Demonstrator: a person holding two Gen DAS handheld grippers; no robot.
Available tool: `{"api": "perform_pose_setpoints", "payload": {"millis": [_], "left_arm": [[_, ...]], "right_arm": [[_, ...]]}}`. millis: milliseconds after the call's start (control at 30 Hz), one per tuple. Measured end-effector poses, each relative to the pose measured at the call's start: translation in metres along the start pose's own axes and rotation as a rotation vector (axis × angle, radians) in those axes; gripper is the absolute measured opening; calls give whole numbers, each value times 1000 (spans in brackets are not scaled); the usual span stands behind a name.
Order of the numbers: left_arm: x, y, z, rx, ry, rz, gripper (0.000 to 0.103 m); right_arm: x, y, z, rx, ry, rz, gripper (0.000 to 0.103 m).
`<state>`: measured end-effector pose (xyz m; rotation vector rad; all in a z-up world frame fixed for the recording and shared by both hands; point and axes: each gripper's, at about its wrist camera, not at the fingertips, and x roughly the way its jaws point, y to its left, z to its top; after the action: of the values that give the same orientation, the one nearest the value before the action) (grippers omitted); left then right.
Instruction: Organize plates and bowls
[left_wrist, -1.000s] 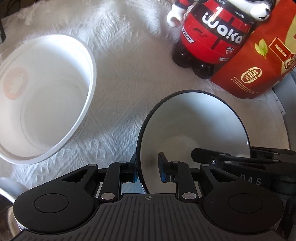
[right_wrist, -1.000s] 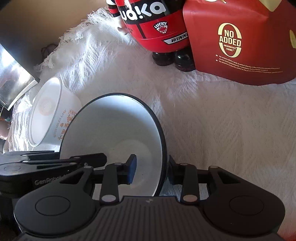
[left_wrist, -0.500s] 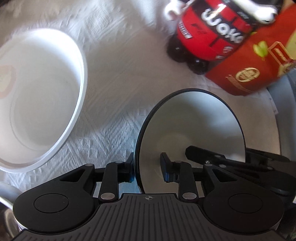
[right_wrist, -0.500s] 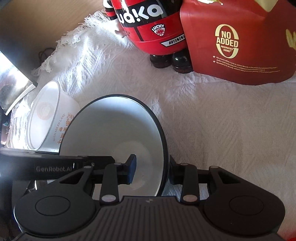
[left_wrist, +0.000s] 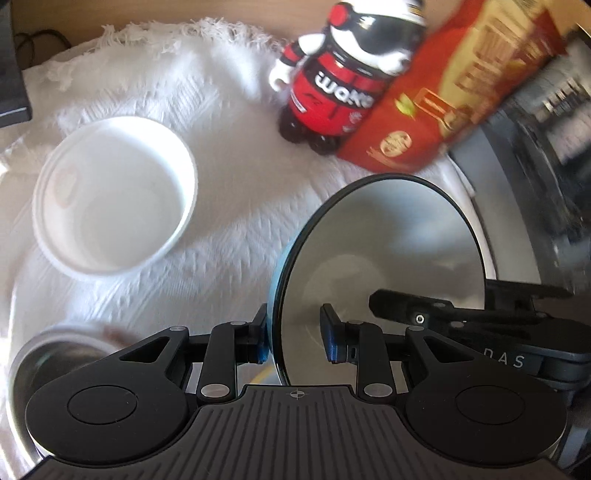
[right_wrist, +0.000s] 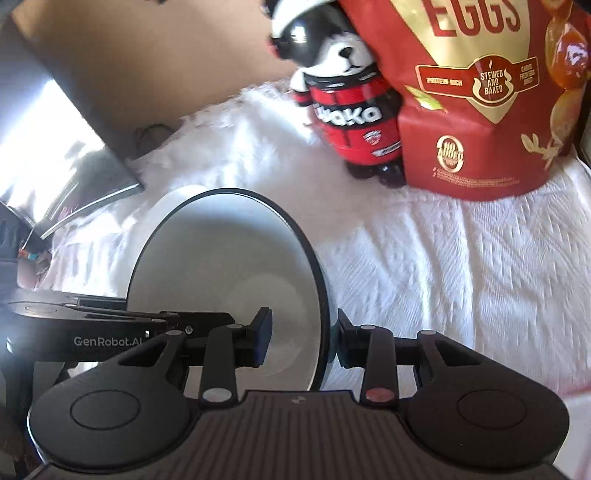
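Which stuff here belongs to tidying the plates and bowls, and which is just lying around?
Job:
- black-rimmed bowl, gripped at its rim by left gripper and right gripper
- white bowl
- steel bowl

Lying about:
- panda figure
- red egg bag
- white cloth

Three bowls (left_wrist: 380, 251) (left_wrist: 114, 195) (left_wrist: 55, 350); one figurine (left_wrist: 340, 92); one pouch (right_wrist: 480, 103).

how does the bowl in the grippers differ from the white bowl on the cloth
The black-rimmed bowl has a dark rim and pale blue outside; the white bowl is white all over. The black-rimmed bowl is clamped by the left gripper and right gripper; the white bowl rests free on the cloth. Both look empty.
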<state>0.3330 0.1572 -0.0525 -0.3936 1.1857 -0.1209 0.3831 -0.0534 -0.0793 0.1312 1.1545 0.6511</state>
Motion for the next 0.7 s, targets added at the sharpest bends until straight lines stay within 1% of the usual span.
{"api": "perform_pose_setpoints", "payload": {"millis": [100, 233, 400, 467, 533, 600, 700], "left_arm": [[-3, 1, -21, 34, 21, 14, 31], [10, 8, -46, 24, 74, -4, 31], [24, 16, -68, 24, 129, -18, 30], [27, 17, -74, 37, 136, -8, 29], [28, 20, -76, 32, 138, -18, 29], [27, 21, -78, 33, 136, -20, 25], [21, 25, -78, 31, 135, -28, 24]], "right_arm": [[-6, 18, -19, -14, 49, -9, 36], [-2, 31, -46, -28, 96, -40, 36], [18, 22, -76, 57, 163, -60, 36], [22, 21, -87, 71, 173, -71, 36], [27, 23, -93, 73, 174, -89, 36], [30, 22, -96, 87, 175, -87, 36], [31, 22, -97, 98, 177, -85, 36]]}}
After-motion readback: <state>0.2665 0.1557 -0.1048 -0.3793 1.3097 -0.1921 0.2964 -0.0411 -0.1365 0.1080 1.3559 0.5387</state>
